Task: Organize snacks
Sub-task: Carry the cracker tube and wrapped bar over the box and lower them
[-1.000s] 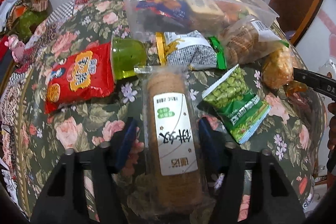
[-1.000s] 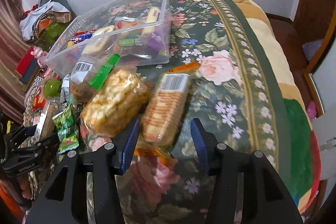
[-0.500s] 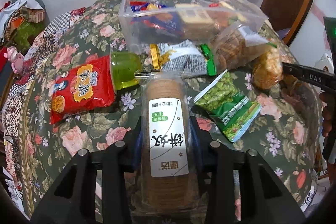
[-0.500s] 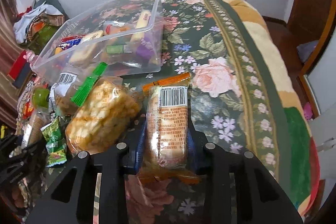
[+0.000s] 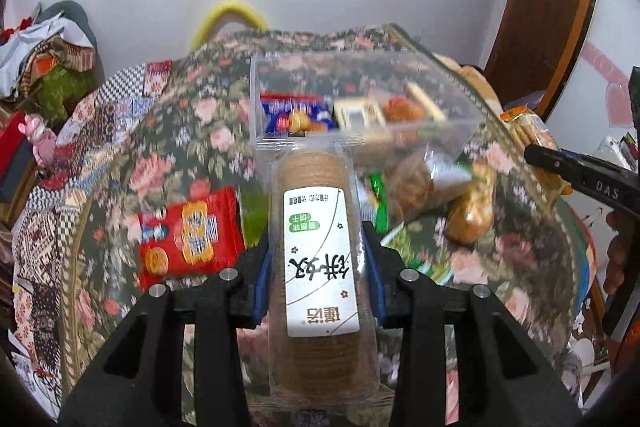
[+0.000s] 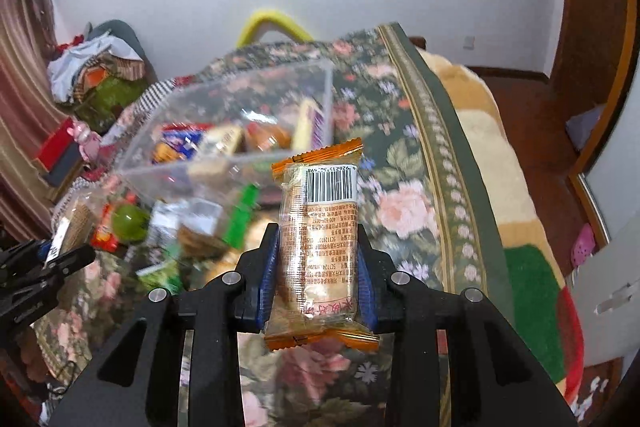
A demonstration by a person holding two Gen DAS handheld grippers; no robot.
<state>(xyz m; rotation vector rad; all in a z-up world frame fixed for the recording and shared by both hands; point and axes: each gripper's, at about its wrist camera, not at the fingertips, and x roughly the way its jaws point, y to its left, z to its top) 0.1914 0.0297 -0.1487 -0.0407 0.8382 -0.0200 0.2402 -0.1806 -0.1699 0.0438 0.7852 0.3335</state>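
Note:
My left gripper is shut on a clear sleeve of round brown biscuits with a white label, lifted above the floral blanket. My right gripper is shut on an orange-edged cracker pack with a barcode, also lifted. A clear plastic box holding several snacks stands ahead in the left wrist view; it also shows in the right wrist view. A red snack bag lies left of my left gripper. The right gripper with its pack shows at the right edge of the left wrist view.
Loose snacks lie in front of the box: a green jelly cup, a clear bag of cookies and a golden puffed snack pack. The bed's right edge drops to a wooden floor. Clothes are piled at far left.
Both grippers have closed on their packs and lifted them off the blanket, tilting the views upward toward the wall.

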